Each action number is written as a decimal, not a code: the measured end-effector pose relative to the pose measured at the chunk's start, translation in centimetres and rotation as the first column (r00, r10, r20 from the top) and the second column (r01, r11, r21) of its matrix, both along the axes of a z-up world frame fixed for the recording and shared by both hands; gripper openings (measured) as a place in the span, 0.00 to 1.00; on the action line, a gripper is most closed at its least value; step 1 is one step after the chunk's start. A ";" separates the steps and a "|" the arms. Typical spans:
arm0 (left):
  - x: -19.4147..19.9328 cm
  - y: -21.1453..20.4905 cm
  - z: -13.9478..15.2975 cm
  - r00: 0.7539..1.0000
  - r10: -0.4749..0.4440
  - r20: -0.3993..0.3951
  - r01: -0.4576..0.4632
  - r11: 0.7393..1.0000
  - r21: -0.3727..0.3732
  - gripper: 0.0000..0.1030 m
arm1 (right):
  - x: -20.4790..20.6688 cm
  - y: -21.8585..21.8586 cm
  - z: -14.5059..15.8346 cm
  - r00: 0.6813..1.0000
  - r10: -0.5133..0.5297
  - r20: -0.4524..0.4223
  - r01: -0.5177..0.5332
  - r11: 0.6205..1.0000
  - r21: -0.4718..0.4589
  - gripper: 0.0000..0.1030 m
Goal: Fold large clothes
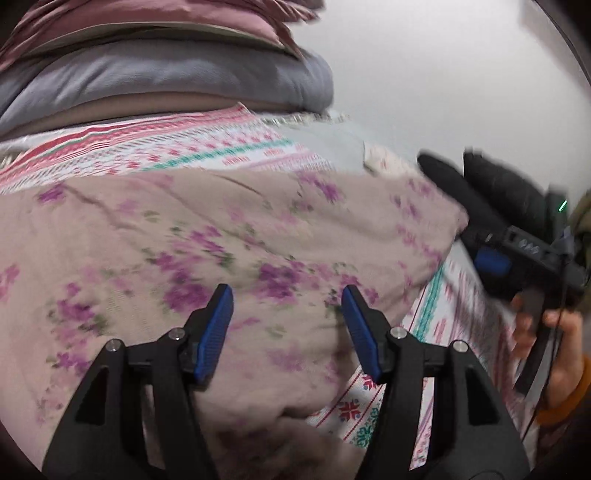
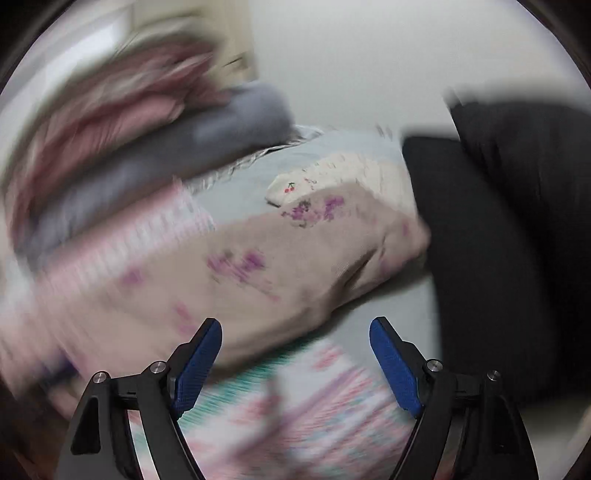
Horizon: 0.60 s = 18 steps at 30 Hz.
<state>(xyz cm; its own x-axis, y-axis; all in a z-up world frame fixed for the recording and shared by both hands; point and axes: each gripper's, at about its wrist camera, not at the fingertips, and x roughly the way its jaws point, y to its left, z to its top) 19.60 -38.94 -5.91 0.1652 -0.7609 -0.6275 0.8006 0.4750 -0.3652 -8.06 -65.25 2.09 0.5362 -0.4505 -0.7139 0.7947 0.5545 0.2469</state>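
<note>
1. The floral garment is a soft, matte beige cloth printed with purple flower sprays and small green leaves; it lies in a rumpled, rounded heap with shallow creases across the patterned bedspread.
2. The bedspread is a thin woven sheet with bands of red, pink and teal geometric motifs on white; it shows above the garment and again along the garment's lower right edge.
3. Toward the far edge of the bed stands a stack of folded bedding: a puffy grey quilt with a rounded edge, and a dusty pink ribbed blanket on top.
4. Beside the far end of the garment, in the right wrist view, lies a small cream knitted piece with a tiny red cherry motif, and a black cloth fills the right side.
5. The left gripper hangs over the garment with its ridged blue fingers moderately apart, nothing pressed between them.
6. The right gripper has its textured blue fingers spread wide and empty, above the garment's near edge and the bedspread; that view is heavily motion-blurred.
7. In the left wrist view, the right gripper's black body is at the garment's right edge, held by a hand.
</note>
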 end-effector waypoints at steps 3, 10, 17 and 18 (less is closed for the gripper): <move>0.7 0.9 -0.1 0.998 -0.018 -0.065 0.016 0.999 -0.040 0.60 | 0.5 0.8 -2.4 0.991 -0.134 0.023 0.129 0.980 0.151 0.81; 0.1 0.3 -0.5 0.994 -0.077 -0.078 0.074 0.996 -0.048 0.60 | 4.0 -2.3 -4.8 0.938 -0.340 0.064 0.339 0.940 0.030 0.80; -0.2 -1.7 -2.1 0.984 -0.122 -0.131 0.122 0.992 -0.011 0.63 | 3.5 -4.7 -2.2 0.901 -0.359 0.242 0.357 0.933 0.053 0.13; -0.3 -1.7 -2.1 0.984 -0.126 -0.129 0.125 0.992 -0.012 0.63 | 3.3 -3.8 -1.1 0.905 -0.329 0.269 0.336 0.942 0.018 0.13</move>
<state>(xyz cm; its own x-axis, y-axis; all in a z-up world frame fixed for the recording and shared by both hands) 19.31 -40.62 -8.04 -0.0140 -0.7726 -0.6347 0.7996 0.3724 -0.4710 -4.79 -69.09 0.98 0.5189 -0.6532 -0.5514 0.8420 0.2793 0.4616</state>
